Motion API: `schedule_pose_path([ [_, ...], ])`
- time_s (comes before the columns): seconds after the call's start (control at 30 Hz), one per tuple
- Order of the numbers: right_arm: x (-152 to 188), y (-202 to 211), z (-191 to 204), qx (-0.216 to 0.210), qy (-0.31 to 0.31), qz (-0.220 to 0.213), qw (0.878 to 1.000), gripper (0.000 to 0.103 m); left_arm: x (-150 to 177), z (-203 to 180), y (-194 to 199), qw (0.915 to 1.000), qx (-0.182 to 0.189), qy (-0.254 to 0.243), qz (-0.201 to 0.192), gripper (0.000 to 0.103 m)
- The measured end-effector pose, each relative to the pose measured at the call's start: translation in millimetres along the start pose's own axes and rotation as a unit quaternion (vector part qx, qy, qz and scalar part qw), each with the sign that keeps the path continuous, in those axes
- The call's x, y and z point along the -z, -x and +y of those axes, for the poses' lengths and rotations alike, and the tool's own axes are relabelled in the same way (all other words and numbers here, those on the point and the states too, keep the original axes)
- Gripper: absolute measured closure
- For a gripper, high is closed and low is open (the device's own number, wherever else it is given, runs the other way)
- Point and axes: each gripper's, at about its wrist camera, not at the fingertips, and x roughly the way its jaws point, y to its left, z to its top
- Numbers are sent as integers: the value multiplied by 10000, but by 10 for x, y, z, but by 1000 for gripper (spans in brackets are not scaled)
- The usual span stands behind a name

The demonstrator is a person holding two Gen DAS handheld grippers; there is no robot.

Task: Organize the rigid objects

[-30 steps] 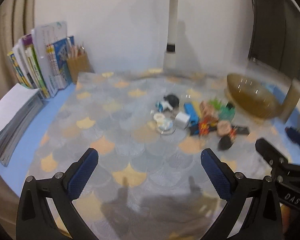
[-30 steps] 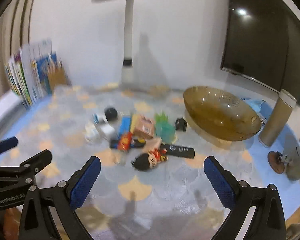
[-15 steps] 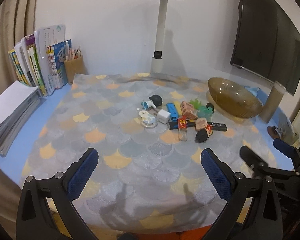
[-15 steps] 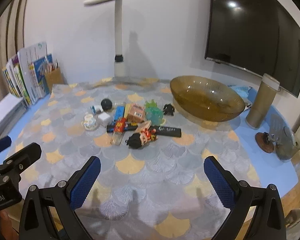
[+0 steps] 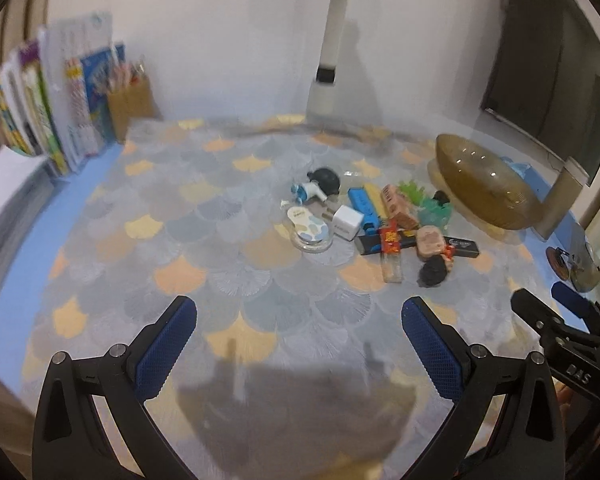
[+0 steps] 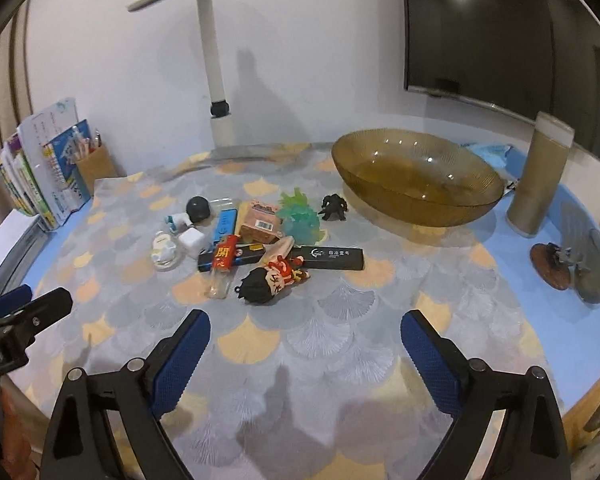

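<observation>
I see the left gripper point(image 5: 298, 316) at the bottom of its own frame, jaws spread wide with nothing between them, hanging over the scallop-patterned cloth point(image 5: 220, 248) on the worktop point(image 6: 540, 280). The right gripper point(image 6: 305, 330) stands the same way in the lower part of its frame: released, holding nothing.

The items to be organised lie in one loose cluster at mid-frame, clear of both grippers. In the right wrist view I note:
- a black-haired doll figure point(image 6: 268, 282) at the near edge of the cluster, lying on its side;
- a long black box point(image 6: 332, 258) just right of it;
- a clear bottle with a red label point(image 6: 222, 268) to its left, lying flat;
- a white charger cube point(image 6: 192, 240) and a blue bar point(image 6: 225, 224) further left;
- a green spiky toy point(image 6: 300, 216) and a small dark figurine point(image 6: 333, 208) toward the back.

The amber glass bowl point(image 6: 416, 176) sits at the upper right of the cluster, apart from it, with nothing visible inside. A white desk lamp point(image 6: 216, 80) stands behind, and books point(image 6: 40, 176) line the left edge. The left wrist view is blurred.
</observation>
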Motion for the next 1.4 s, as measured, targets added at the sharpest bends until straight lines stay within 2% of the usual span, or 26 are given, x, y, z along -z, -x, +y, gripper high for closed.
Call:
schedule_pose_path([
  [0.13,-115,-296,34,-252,-124,332,9991,10,-201,94,-400,9995,104,98,294,2],
  [0.27,-187,-694,56,-470,-328,789,9952,20,-329,73,-772,9987,9,-19,517,2],
  [0.37,-217,-940,18,-567,-539,1053,9914,24,-414,43,-1003,9978,26,-60,663,2],
  [0.6,-304,-1234,31,-623,-707,1228,9880,29,-555,-54,-1297,9956,-216,-399,820,4],
  [0.77,-298,-1357,150,-526,-533,1287,9888,35,-609,-73,-1391,9946,-277,-522,852,9],
  [0.87,-301,-1397,177,-415,-410,1265,9902,42,-623,-106,-1449,9940,-276,-571,896,17],
  [0.93,-299,-1402,177,-325,-338,1238,9912,53,-607,-143,-1482,9928,-343,-672,927,30],
  [1.07,-286,-1373,131,-440,-348,1213,9910,61,-561,-147,-1453,9930,-308,-640,944,33],
  [1.17,-269,-1343,153,-379,-229,1166,9922,63,-550,-164,-1395,9934,-359,-684,845,34],
  [1.23,-256,-1324,164,-391,-183,1137,9926,65,-542,-159,-1387,9940,-200,-676,833,57],
  [1.4,-209,-1209,151,-541,-67,1120,9922,67,-479,-173,-1282,9947,-145,-690,751,57],
])
